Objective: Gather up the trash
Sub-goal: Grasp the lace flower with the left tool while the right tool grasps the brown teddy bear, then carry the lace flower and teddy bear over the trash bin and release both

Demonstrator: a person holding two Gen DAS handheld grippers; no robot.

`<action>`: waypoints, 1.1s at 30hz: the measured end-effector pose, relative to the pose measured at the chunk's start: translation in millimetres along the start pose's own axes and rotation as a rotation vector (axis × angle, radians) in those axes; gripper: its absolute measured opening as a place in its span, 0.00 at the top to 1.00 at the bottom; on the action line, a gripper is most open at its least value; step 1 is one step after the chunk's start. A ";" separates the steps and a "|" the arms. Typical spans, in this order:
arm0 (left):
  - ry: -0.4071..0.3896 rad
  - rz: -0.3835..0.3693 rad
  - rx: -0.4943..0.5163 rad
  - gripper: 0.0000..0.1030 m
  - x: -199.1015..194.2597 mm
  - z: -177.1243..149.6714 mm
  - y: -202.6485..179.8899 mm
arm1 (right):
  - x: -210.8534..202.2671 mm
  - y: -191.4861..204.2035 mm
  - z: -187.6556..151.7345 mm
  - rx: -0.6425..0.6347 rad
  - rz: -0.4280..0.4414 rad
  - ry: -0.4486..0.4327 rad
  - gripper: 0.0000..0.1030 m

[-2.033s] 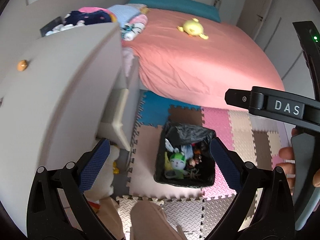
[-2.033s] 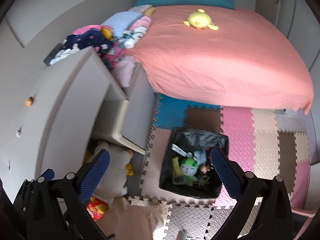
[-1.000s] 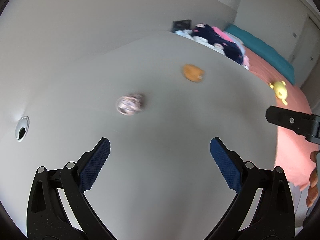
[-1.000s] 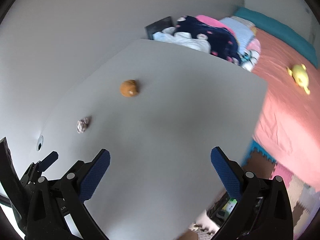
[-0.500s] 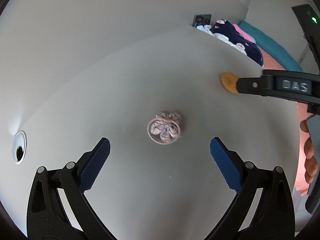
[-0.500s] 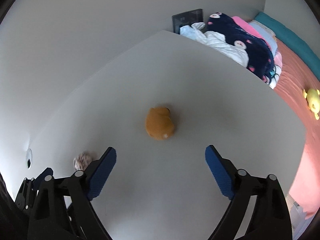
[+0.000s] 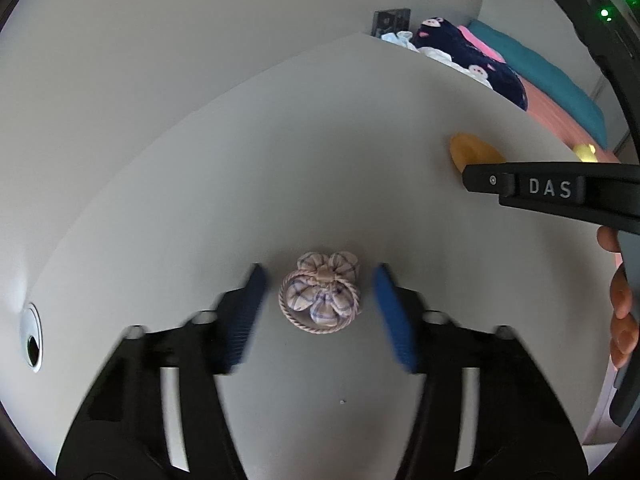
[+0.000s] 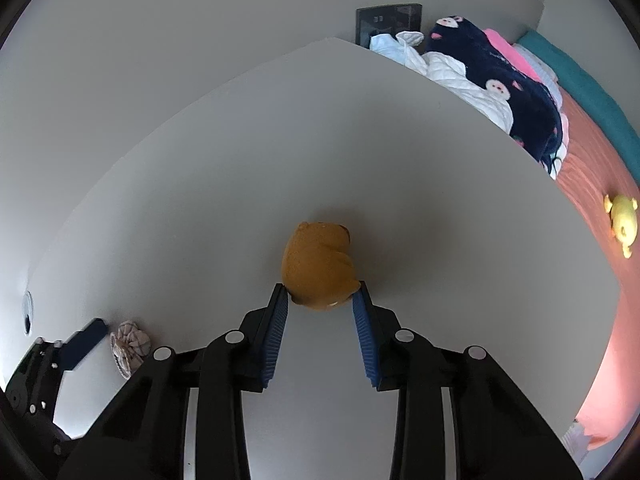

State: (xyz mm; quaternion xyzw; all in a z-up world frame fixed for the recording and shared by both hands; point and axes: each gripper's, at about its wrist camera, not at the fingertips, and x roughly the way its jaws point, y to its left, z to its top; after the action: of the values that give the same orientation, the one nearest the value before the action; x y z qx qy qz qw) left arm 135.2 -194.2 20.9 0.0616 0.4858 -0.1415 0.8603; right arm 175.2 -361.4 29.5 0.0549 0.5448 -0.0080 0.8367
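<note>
A small plaid fabric flower ornament (image 7: 320,299) lies on a grey tabletop (image 7: 280,160). My left gripper (image 7: 318,280) straddles it, fingers blurred and a gap left on each side. A round orange plush (image 8: 318,266) lies further right on the same top. My right gripper (image 8: 322,292) has both blue pads against the plush's near end. The ornament (image 8: 130,346) and the left gripper (image 8: 82,344) also show in the right wrist view at lower left. The right gripper's arm (image 7: 552,192) crosses the left wrist view, partly hiding the plush (image 7: 472,154).
A pile of clothes (image 8: 480,76) lies beyond the table's far edge, beside a bed with a pink cover (image 8: 600,184) and a yellow plush toy (image 8: 622,224). A cable hole (image 7: 30,338) sits at the table's left. A grey wall stands behind.
Both grippers swung from the floor bin up to the tabletop. The left jaws have narrowed around the ornament. The right jaws have closed in onto the orange plush.
</note>
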 end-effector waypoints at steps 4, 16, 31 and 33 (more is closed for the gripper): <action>0.008 -0.010 0.006 0.73 -2.1 -1.9 -3.3 | -9.8 -7.4 -6.2 0.013 0.024 -0.009 0.66; -0.030 -0.056 0.007 0.78 -44.7 -15.9 -38.2 | -63.6 -32.4 -42.0 0.049 0.058 -0.061 0.66; -0.081 -0.157 0.186 0.78 -105.9 -71.5 -168.7 | -153.7 -126.4 -144.6 0.187 0.008 -0.159 0.66; -0.082 -0.177 0.217 0.78 -110.6 -80.7 -190.0 | -164.1 -144.4 -165.1 0.217 -0.006 -0.168 0.66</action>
State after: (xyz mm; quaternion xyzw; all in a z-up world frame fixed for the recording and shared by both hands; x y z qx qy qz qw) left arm -42.4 -335.2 79.3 0.1051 0.4355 -0.2711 0.8519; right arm -52.5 -495.9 101.1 0.1427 0.4689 -0.0740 0.8685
